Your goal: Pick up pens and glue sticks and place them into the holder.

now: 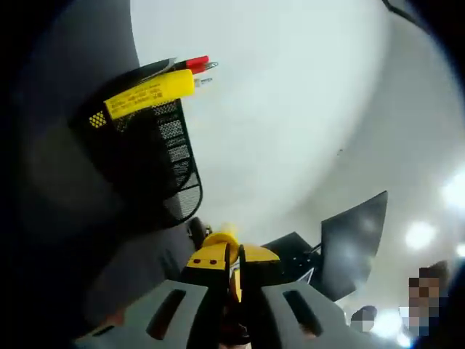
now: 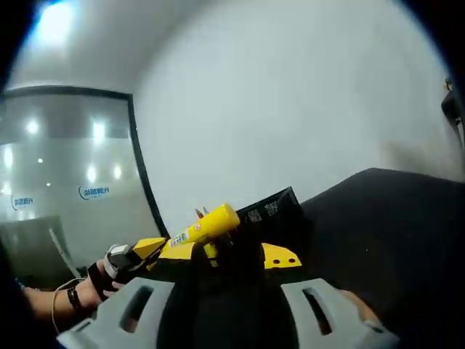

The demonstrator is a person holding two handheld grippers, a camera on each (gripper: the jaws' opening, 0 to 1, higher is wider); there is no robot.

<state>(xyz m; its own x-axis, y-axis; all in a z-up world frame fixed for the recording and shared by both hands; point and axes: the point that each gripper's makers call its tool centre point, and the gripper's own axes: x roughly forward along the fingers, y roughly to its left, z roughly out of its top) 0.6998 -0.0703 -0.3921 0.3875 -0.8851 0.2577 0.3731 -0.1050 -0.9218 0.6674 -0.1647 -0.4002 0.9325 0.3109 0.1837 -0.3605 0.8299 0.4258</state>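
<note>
The black mesh holder (image 1: 163, 156) hangs tilted at the upper left of the left gripper view. A yellow glue stick (image 1: 149, 94), a red pen (image 1: 192, 62) and other pens poke out of its mouth. My left gripper (image 1: 233, 256) is below it, its yellow jaws almost together on a thin yellow pen (image 1: 227, 233) seen end-on. In the right gripper view the holder (image 2: 265, 211) lies between the jaws of my right gripper (image 2: 229, 254), which is shut on it, with the glue stick (image 2: 205, 225) sticking out leftward. The left gripper (image 2: 149, 247) comes in from the left, held by a hand (image 2: 102, 280).
A white wall is behind the holder in both views. A black panel (image 1: 356, 243) stands at the lower right of the left gripper view. A dark glass partition (image 2: 65, 189) with light reflections is on the left of the right gripper view.
</note>
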